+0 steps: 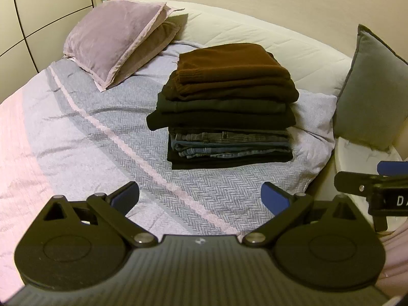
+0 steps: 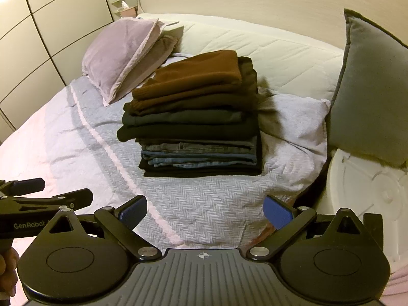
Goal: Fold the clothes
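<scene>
Neat stack of folded clothes point(image 1: 227, 107) sitting on the bed, on the grey herringbone bedspread point(image 1: 107, 132), roughly mid-bed and toward the headboard side. Brown sweater point(image 1: 229, 62) on top, then a couple of dark green and black pieces, then jeans point(image 1: 229, 144) near the bottom with one more black layer underneath. Looks tidy, edges mostly lined up, though one black piece sticks out a bit on the left.

Left gripper point(image 1: 200, 197) low over the near edge of the bedspread, blue pads spread wide, nothing between them. Right gripper point(image 2: 205, 213) same deal: wide apart, holding nothing, hovering over the bedspread short of the stack. Both well apart from the clothes, not touching anything. Side by side too, each peeking into the other's view at the edge.

Pink pillow point(image 1: 112, 40) leaning against the quilted cream headboard point(image 1: 280, 43) at the left, with a brownish pillow point(image 1: 153, 43) tucked behind it. Grey cushion point(image 2: 369, 89) propped upright at the right, just beside a white round table point(image 2: 364, 183). Pale wardrobe panels point(image 2: 51, 33) along the far left wall.
</scene>
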